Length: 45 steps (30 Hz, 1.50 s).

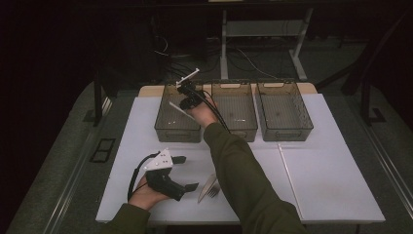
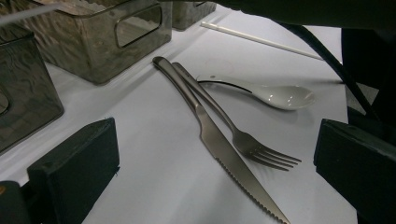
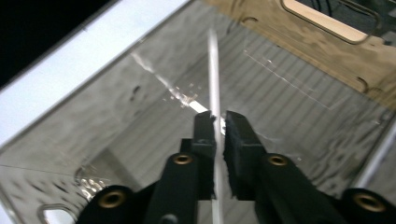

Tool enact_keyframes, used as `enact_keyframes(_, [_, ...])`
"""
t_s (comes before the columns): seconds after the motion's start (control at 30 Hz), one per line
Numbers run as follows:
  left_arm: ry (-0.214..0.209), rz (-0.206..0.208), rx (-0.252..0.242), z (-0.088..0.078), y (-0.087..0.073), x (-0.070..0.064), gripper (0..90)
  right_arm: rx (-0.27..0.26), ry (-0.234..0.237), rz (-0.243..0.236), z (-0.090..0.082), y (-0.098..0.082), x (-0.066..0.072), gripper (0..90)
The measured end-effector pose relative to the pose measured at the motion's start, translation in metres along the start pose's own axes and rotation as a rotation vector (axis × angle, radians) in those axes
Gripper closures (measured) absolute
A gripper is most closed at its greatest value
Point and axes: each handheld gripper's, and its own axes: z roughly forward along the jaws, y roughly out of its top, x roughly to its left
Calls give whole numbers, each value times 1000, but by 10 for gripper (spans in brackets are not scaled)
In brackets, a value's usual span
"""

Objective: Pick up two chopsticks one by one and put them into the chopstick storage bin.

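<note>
Thin white plastic stick (image 3: 214, 70): lies between the two black pads of the right tongs (image 3: 219, 122), above the floor of the leftmost smoky translucent plastic bin (image 1: 163, 122). The pads stand close on either side of the stick with a narrow gap on one side; whether they press on it I cannot tell. In the high view the stick (image 1: 181, 110) runs slantwise over that bin's interior, just under the right tongs (image 1: 187, 100), which hang over the bin's right half near its far end.

Landmark for all else: the leftmost bin. Directly to its right, a second smoky translucent bin (image 1: 247, 130), and right of that a third (image 1: 292, 131); all three in a row at the far side of the white counter (image 1: 321, 180).

Nearer the person than the leftmost bin, on the counter: a matte steel table knife with serrated blade (image 2: 219, 149) and a matte steel fork (image 2: 243, 140) lying side by side, handles touching, handle ends pointing toward the bins. Just beyond them, a white ceramic spoon (image 2: 280, 95). A second thin white stick (image 2: 261, 39) lies on the counter farther off.

Left tongs (image 1: 182, 173): held low over the counter, in front of the leftmost bin; pads wide apart, nothing between them, cutlery ahead of them.
</note>
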Motion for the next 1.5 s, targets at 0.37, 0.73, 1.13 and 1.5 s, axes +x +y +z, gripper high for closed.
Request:
enact_keyframes(0.37, [-1, 0, 0, 0, 0, 0, 0, -33, 39, 0, -17, 0, -4, 635])
enact_keyframes(0.73, [4, 3, 5, 0, 0, 0, 0, -25, 139, -83, -44, -18, -4, 863])
enact_keyframes(1.13, [13, 1, 10, 1, -1, 0, 0, -11, 181, -156, -80, -64, 0, 897])
enact_keyframes(1.5, [13, 3, 19, 1, -1, 0, 0, 21, 161, -165, -75, -78, -3, 896])
